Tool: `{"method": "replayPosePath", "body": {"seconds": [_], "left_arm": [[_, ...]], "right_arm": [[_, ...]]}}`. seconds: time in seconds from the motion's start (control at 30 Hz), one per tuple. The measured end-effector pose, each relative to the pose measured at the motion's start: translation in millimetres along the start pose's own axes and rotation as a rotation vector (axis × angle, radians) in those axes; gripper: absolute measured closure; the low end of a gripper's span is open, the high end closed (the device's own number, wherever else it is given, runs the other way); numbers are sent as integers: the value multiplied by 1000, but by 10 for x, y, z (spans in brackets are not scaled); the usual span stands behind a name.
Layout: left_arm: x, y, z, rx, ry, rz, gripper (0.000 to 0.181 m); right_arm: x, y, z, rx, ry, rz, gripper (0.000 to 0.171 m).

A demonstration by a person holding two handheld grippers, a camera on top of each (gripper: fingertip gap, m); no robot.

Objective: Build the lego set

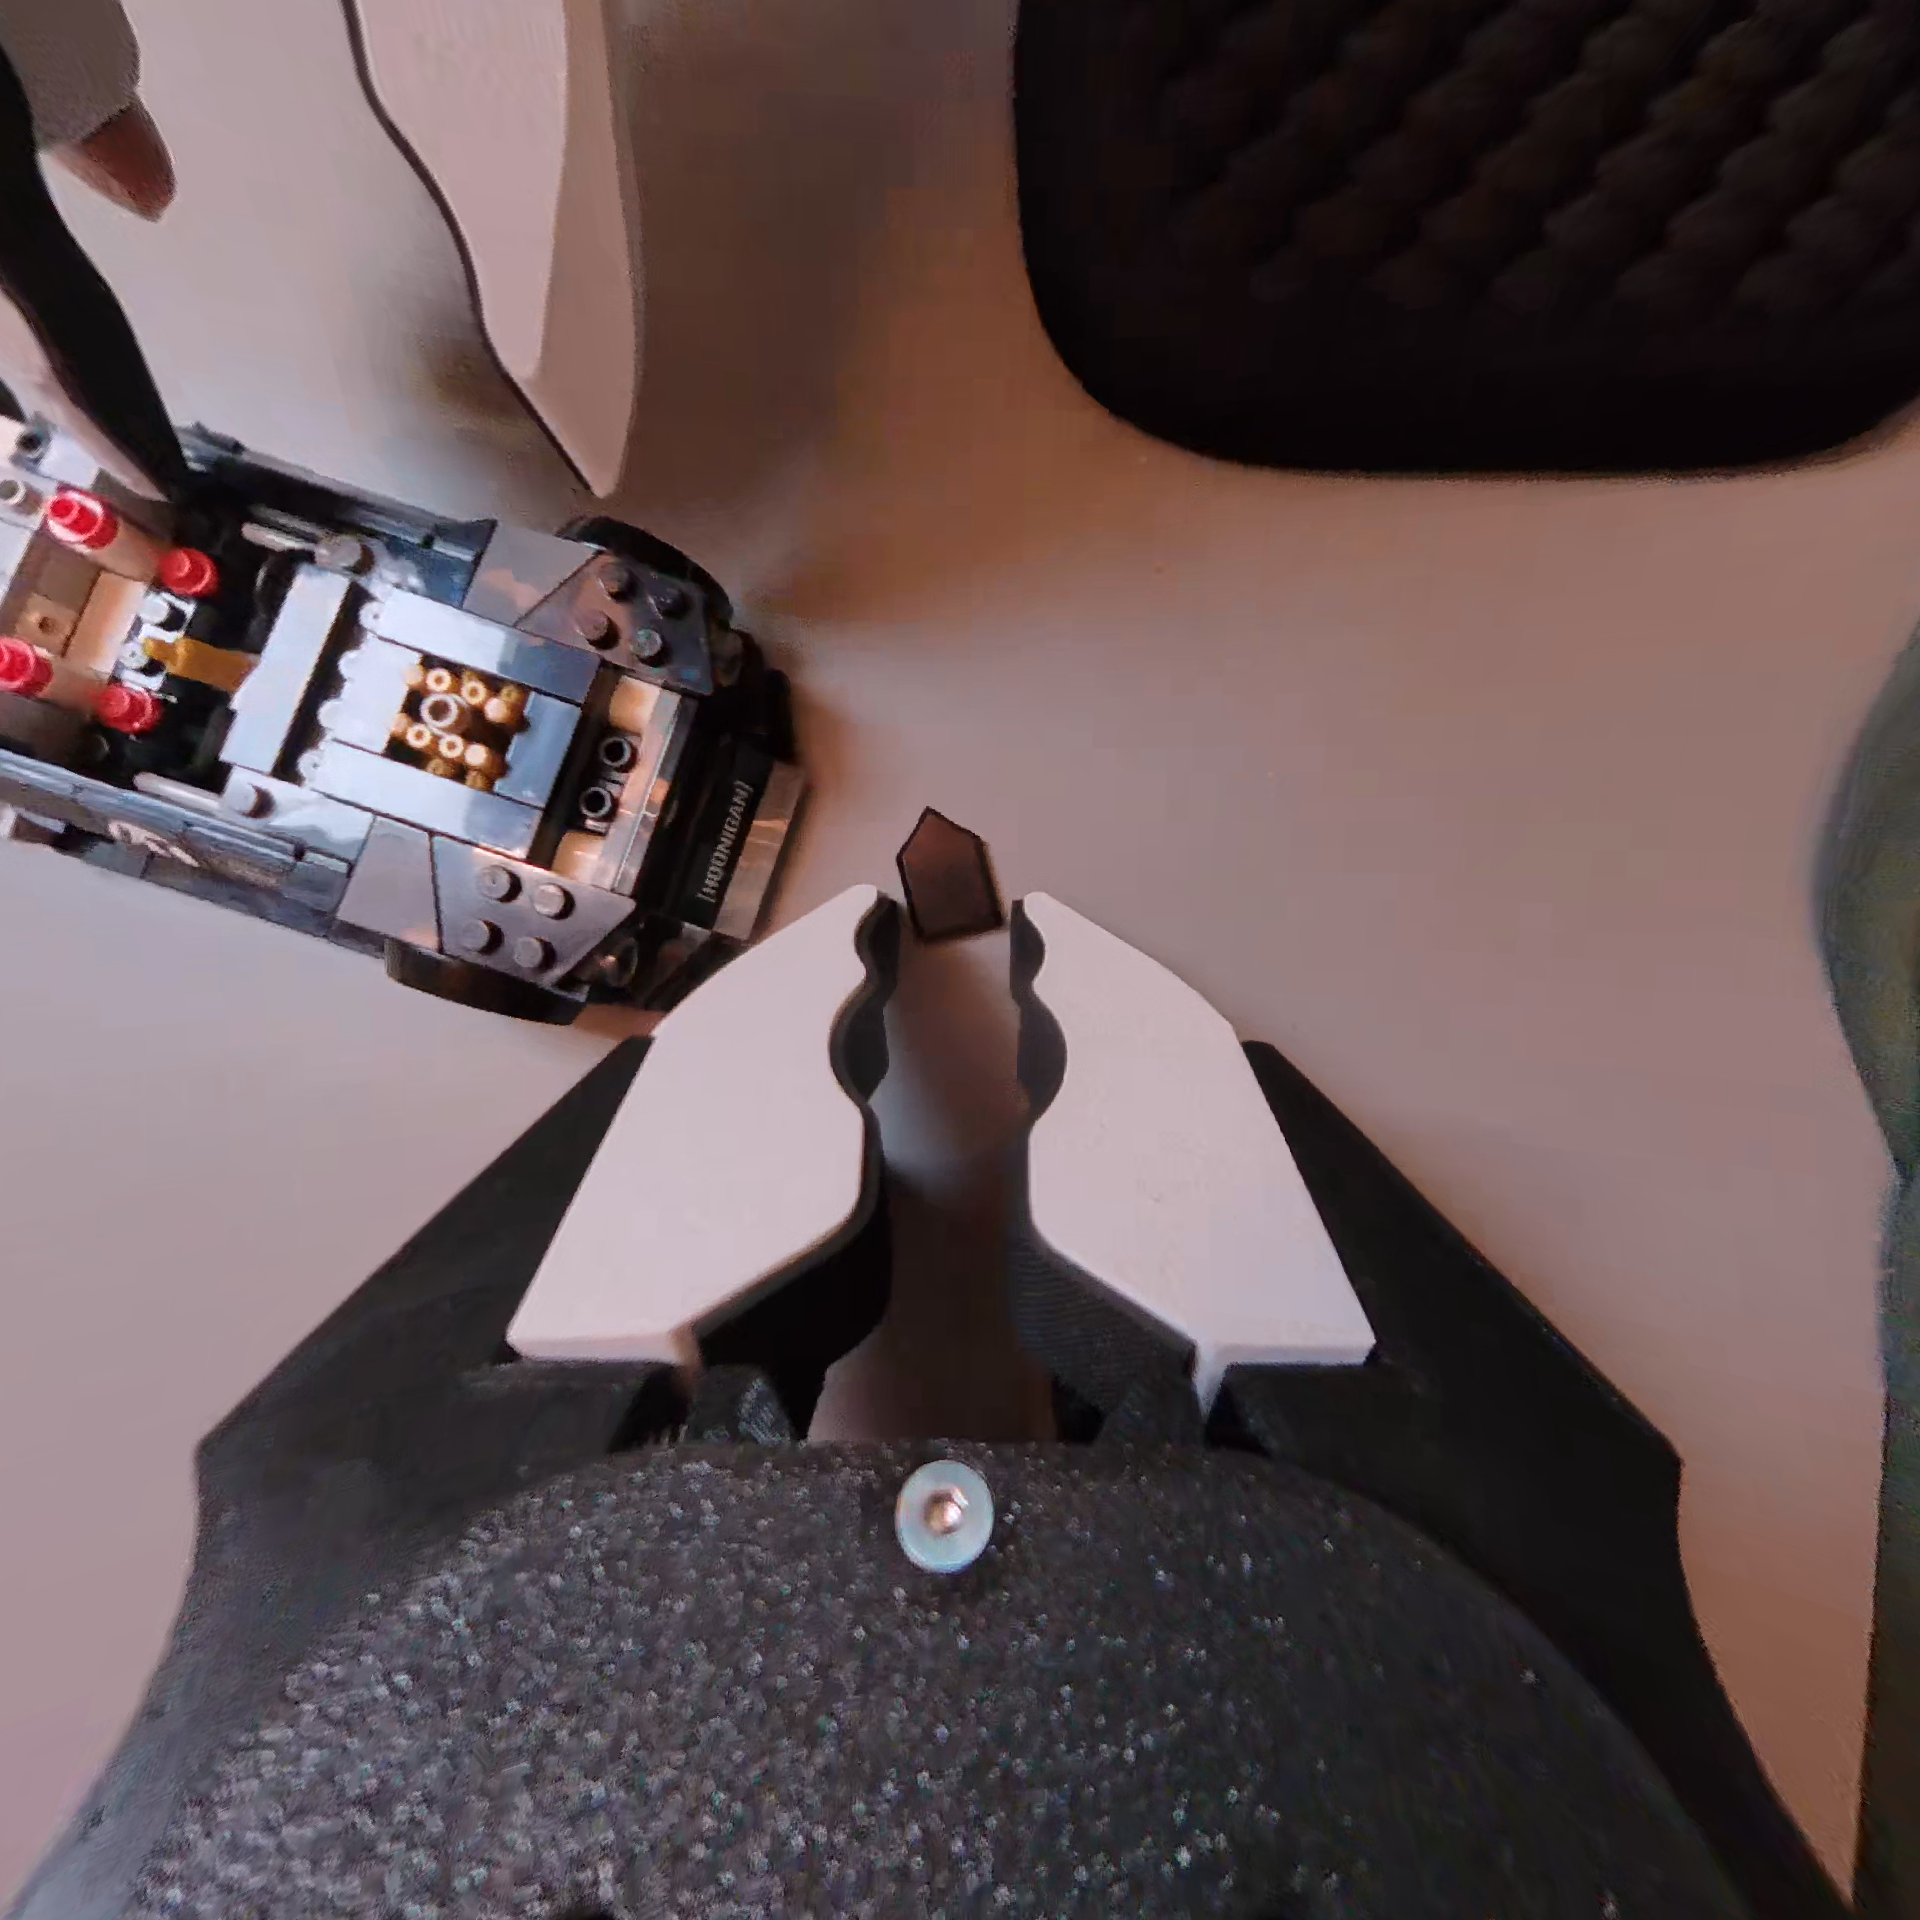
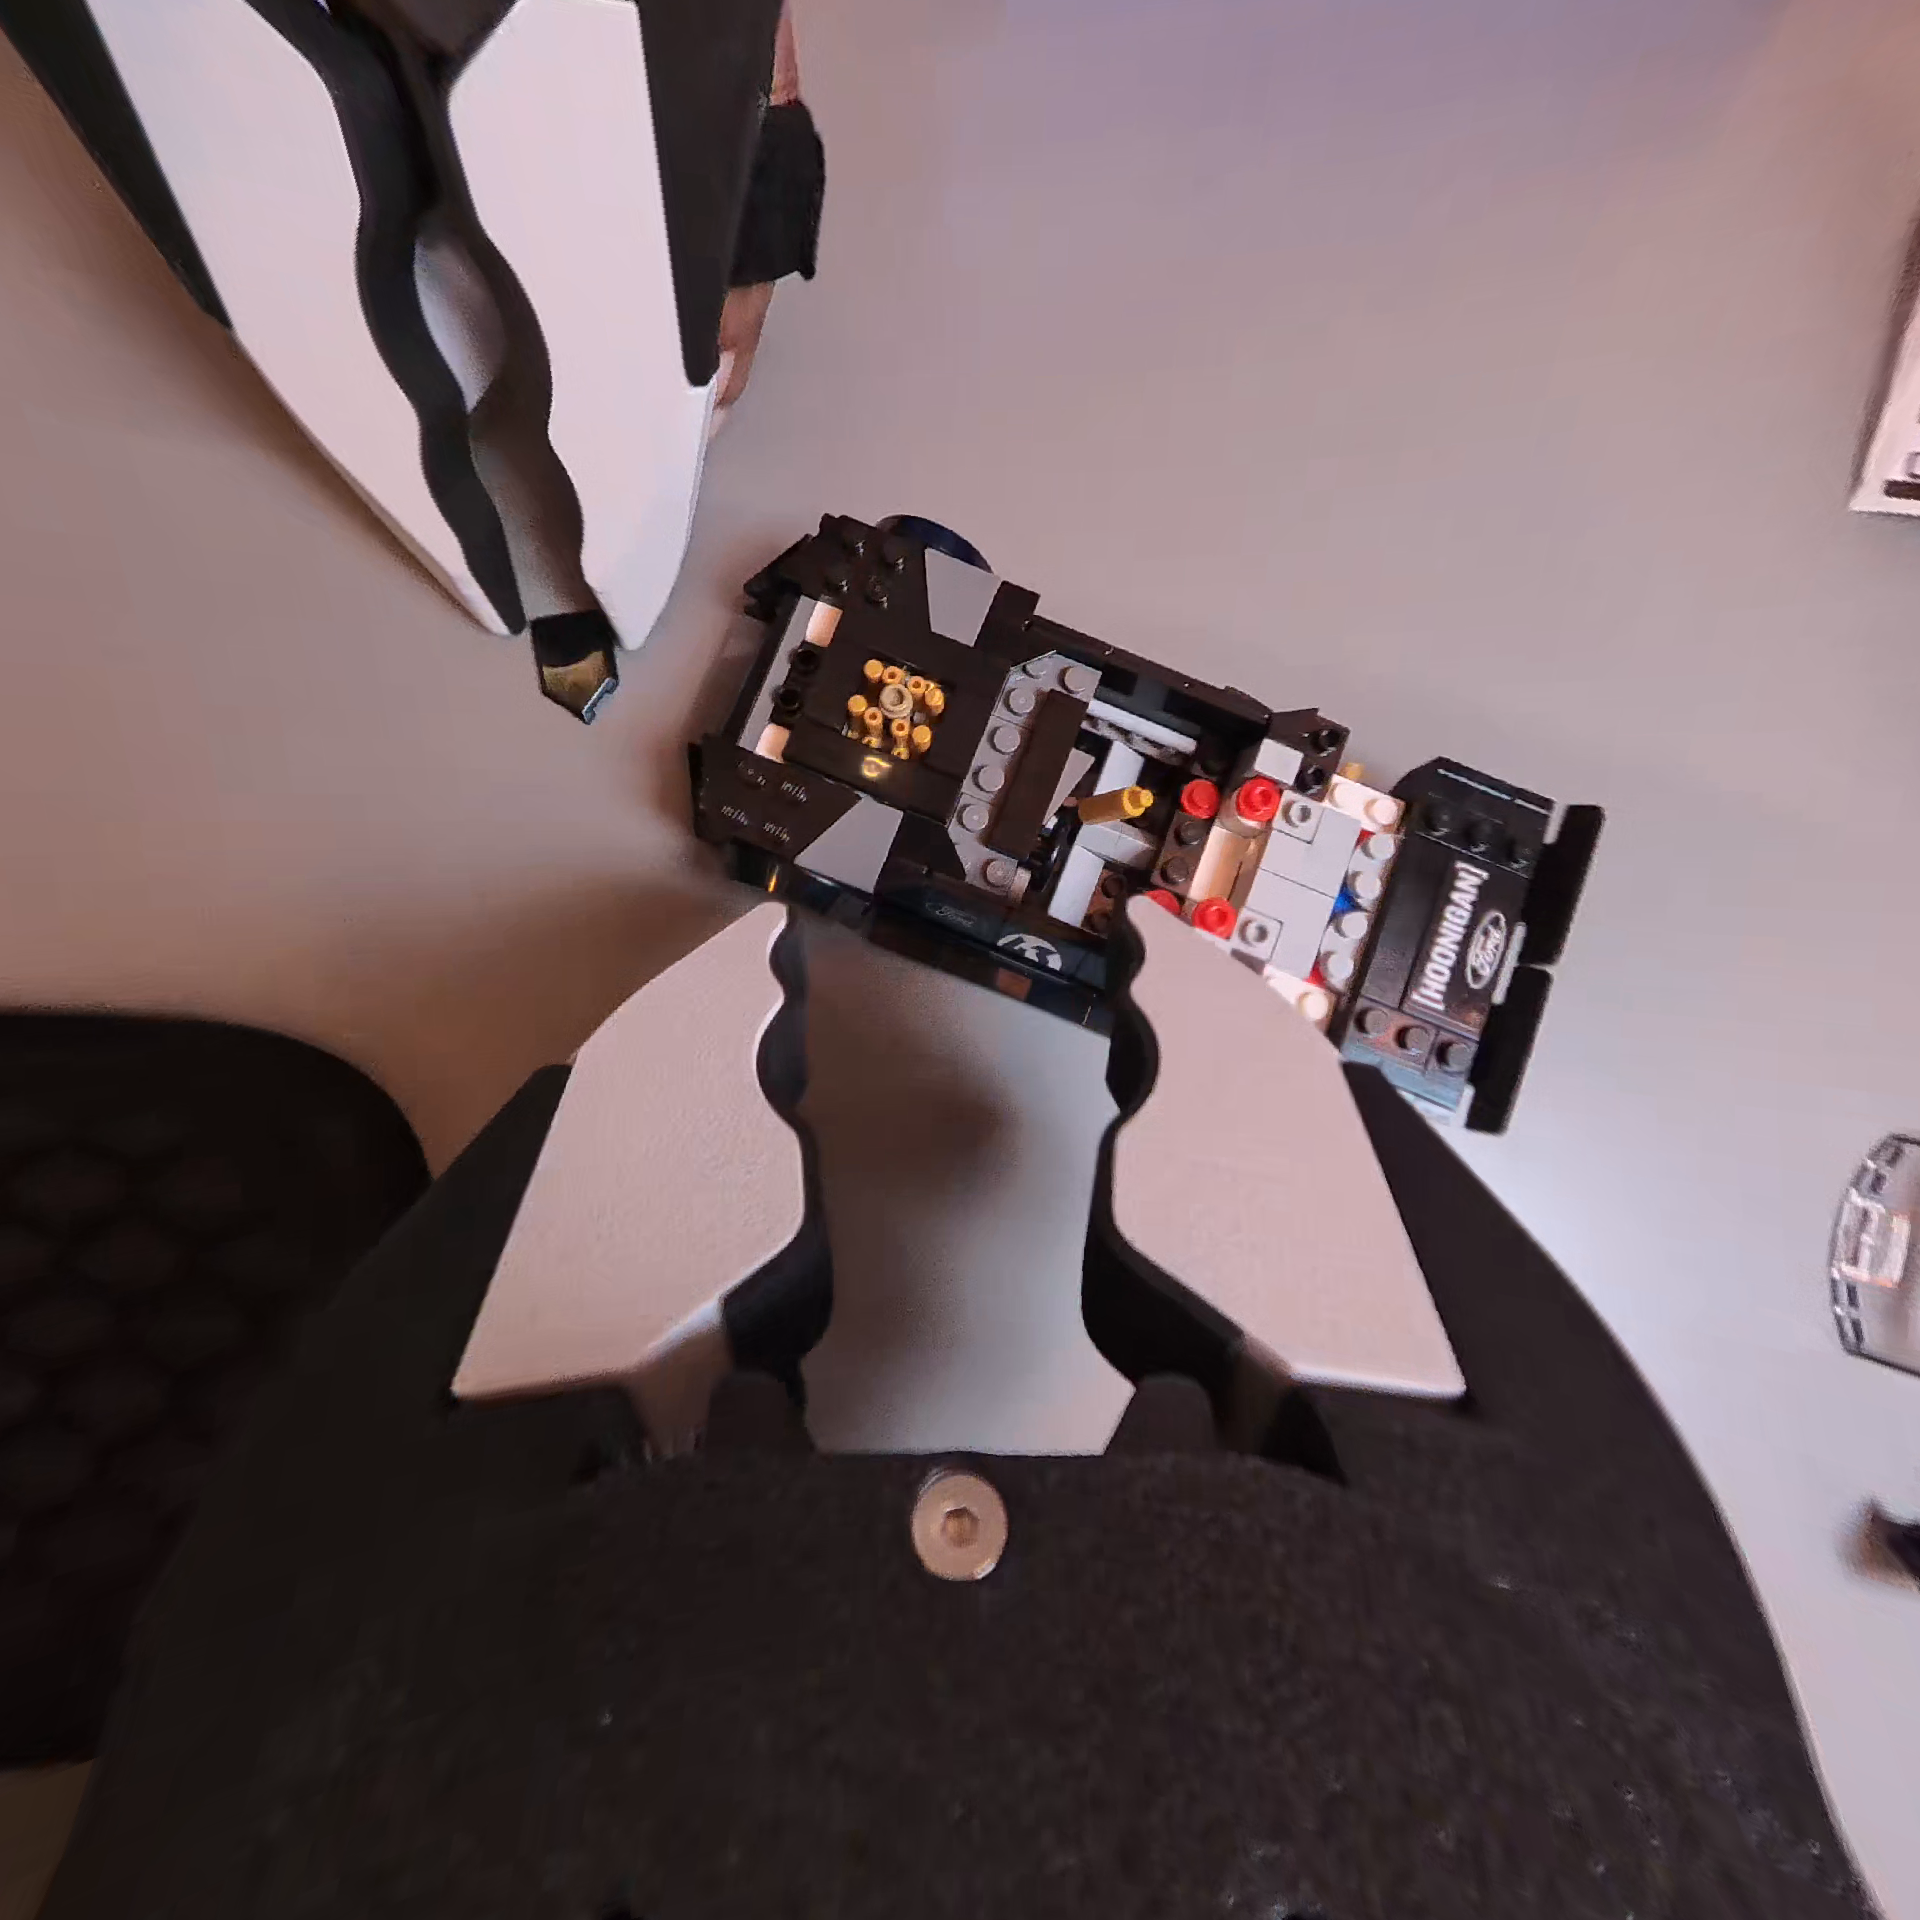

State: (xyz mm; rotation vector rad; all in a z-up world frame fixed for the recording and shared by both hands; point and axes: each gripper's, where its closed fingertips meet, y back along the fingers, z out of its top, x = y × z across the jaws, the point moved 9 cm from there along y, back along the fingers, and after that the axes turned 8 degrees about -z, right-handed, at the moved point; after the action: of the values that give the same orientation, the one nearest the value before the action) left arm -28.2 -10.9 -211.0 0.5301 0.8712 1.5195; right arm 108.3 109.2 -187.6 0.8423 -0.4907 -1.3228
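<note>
A black lego car [image 1: 436, 727] with a gold engine block and red studs lies on the pale table; it also shows in the right wrist view [image 2: 1039, 790]. My left gripper [image 1: 951, 906] is just off the car's front end, its tips closed on a small dark angled piece [image 1: 948, 878] held low over the table. The right wrist view shows the left gripper [image 2: 571, 623] with the piece [image 2: 569, 660] sticking out of its tips. My right gripper [image 2: 956, 914] is open, with both fingertips at the car's long side.
A black textured mat [image 1: 1455, 208] lies beyond the left gripper; it also shows in the right wrist view [image 2: 156, 1299]. A clear curved piece [image 2: 1870, 1257] and a booklet corner [image 2: 1891, 447] sit at the right edge. A thin cable [image 1: 416, 177] crosses the table.
</note>
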Motion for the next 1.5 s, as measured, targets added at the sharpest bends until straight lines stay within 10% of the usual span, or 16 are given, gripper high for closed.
{"method": "replayPosePath", "body": {"seconds": [0.5, 0.93, 1.13, 1.5], "left_arm": [[-63, 5, -31, -24, 48, 53, 165], [306, 512, 130, -192, 75, 78, 166], [586, 368, 325, -147, 144, 87, 165], [668, 253, 370, -61, 141, 78, 165]], "right_arm": [[412, -31, 14, 89, -46, -240, 140], [519, 381, -168, -45, -249, -419, 134], [310, 458, -590, -101, -421, -471, 111], [411, 378, -638, -102, -441, -383, 121]]}}
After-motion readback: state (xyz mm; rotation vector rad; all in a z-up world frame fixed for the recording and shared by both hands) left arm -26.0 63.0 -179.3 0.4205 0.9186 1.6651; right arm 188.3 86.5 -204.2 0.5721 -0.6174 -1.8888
